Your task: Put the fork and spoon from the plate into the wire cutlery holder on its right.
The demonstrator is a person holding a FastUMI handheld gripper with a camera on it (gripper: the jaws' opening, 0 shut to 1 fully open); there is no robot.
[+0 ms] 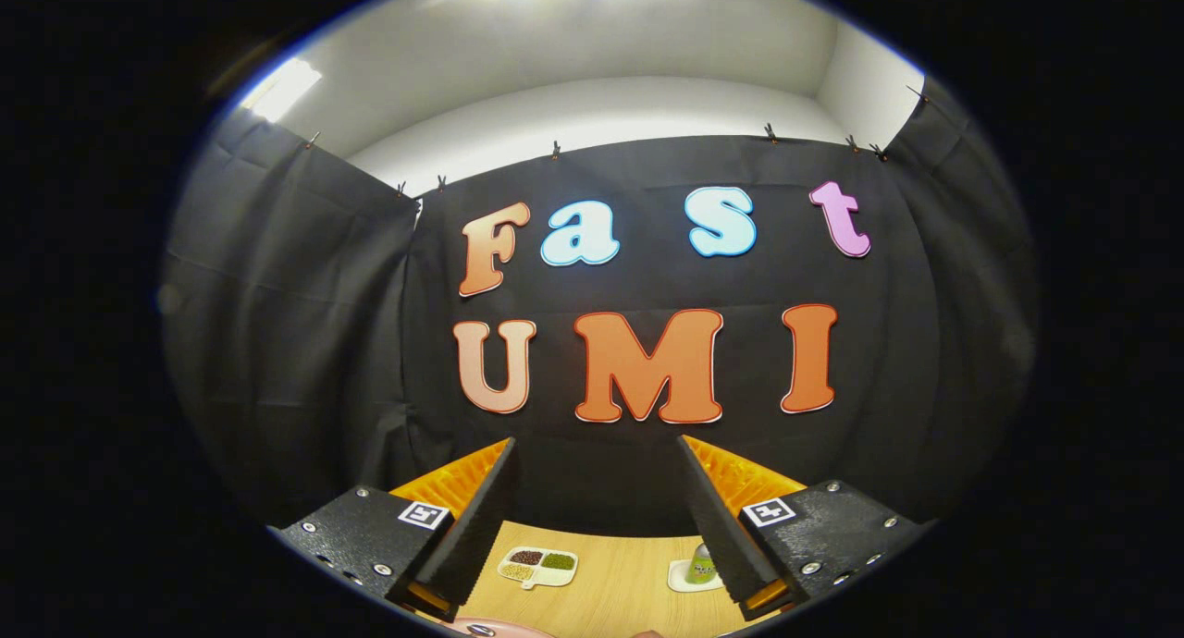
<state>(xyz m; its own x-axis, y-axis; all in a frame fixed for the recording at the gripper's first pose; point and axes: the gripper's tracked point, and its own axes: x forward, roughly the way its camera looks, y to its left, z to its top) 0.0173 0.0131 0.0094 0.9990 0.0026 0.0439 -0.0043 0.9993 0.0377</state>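
A light wooden table [620, 587] is seen between the spread jaws. On it, just inside the left jaw, a white divided dish [538, 567] is set, its compartments filled with dark, green and pale grains. Near the right jaw, a small white tray [682, 580] is placed, carrying a green container [702, 564]. A pink plate's rim [495, 628] is glimpsed nearest, below the left jaw.
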